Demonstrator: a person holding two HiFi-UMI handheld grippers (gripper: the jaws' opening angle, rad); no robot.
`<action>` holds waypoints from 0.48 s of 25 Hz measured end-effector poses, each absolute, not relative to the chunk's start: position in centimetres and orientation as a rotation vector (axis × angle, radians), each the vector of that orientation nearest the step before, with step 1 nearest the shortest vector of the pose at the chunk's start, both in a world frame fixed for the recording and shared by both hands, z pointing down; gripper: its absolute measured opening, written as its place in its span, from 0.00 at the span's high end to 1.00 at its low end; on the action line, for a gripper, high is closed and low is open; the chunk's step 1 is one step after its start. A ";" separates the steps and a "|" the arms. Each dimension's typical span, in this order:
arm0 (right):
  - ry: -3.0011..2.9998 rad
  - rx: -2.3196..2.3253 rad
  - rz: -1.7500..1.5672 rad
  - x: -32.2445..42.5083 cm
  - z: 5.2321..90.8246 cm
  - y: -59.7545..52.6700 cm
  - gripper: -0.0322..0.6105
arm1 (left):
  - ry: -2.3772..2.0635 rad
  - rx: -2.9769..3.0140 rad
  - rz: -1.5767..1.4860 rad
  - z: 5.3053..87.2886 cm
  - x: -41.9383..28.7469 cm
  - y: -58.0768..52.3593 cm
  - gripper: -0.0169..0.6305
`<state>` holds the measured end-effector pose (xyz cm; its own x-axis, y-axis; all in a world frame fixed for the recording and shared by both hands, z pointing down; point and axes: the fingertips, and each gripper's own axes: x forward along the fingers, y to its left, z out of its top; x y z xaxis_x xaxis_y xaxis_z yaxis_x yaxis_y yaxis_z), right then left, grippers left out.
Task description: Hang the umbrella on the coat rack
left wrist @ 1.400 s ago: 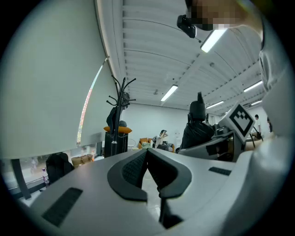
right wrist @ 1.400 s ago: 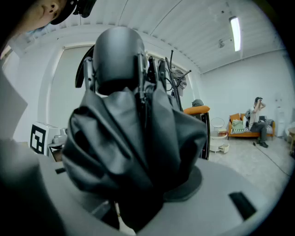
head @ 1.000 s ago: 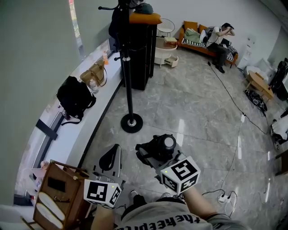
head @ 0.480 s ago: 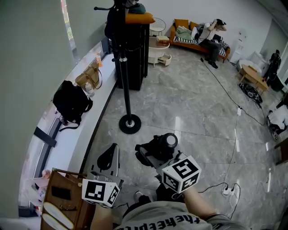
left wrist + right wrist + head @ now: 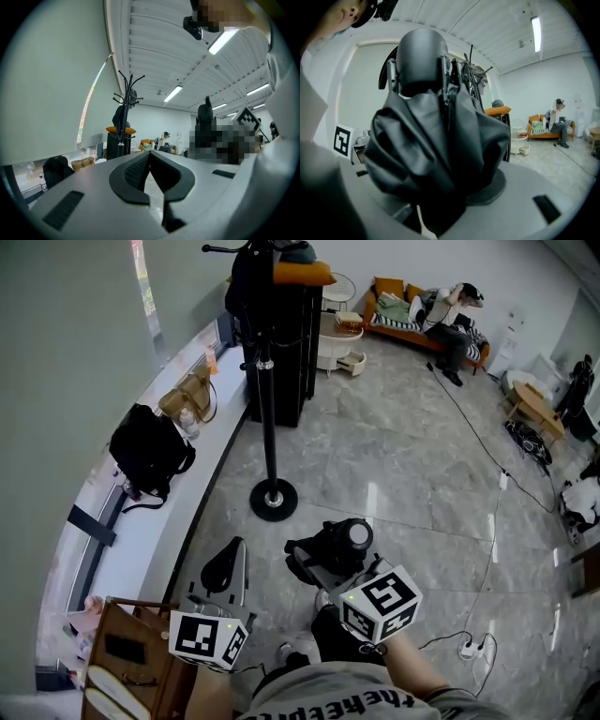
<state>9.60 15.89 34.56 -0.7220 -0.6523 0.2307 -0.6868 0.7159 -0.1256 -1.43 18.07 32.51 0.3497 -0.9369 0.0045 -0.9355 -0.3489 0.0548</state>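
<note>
Presently the right gripper (image 5: 323,563) had its fingers closed on the folded black umbrella (image 5: 330,547). The right gripper view showed the bunched canopy (image 5: 436,136) filling the space between them. The umbrella's long axis ran along the fingers, with its rounded end pointing forward and away from the person.

The left gripper (image 5: 225,568) carried nothing, and its fingers (image 5: 140,171) met at the tips.

The coat rack (image 5: 268,409) stood ahead of both grippers, well apart from them. Its round base sat on the floor ahead, roughly between the two. Its hooks were high on the pole, above the level of the umbrella (the left gripper view showed them well up against the ceiling (image 5: 127,91)). Neither hand was plainly nearer, but only the right one held the load. In my judgement the coming move therefore called for travel forward and a clear lift.

Against the frame one second earlier, the grip and the umbrella's attitude were unchanged. The rack's base held much the same place in the head view. The brown case (image 5: 122,657) at lower left had slipped nearer the picture's bottom edge.
</note>
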 end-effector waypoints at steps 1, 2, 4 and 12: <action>-2.739 1.077 0.275 9.4 34.7 15.2 0.55 | -1.776 2.535 -0.038 32.5 -1.5 17.5 0.95; -2.731 1.061 0.254 9.2 34.9 14.5 0.55 | -1.788 2.530 -0.034 32.4 -1.6 16.9 0.95; -2.725 1.016 0.231 8.8 35.2 13.3 0.55 | -1.811 2.515 -0.033 32.4 -1.7 15.7 0.95; -2.754 0.930 0.182 8.6 34.9 8.4 0.55 | -1.888 2.449 -0.035 32.1 -1.1 11.2 0.95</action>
<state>8.61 8.38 34.86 -0.7725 -0.5820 0.2540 -0.6104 0.7909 -0.0441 -1.08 11.18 32.10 0.2545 -0.9670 0.0120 -0.9659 -0.2535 0.0531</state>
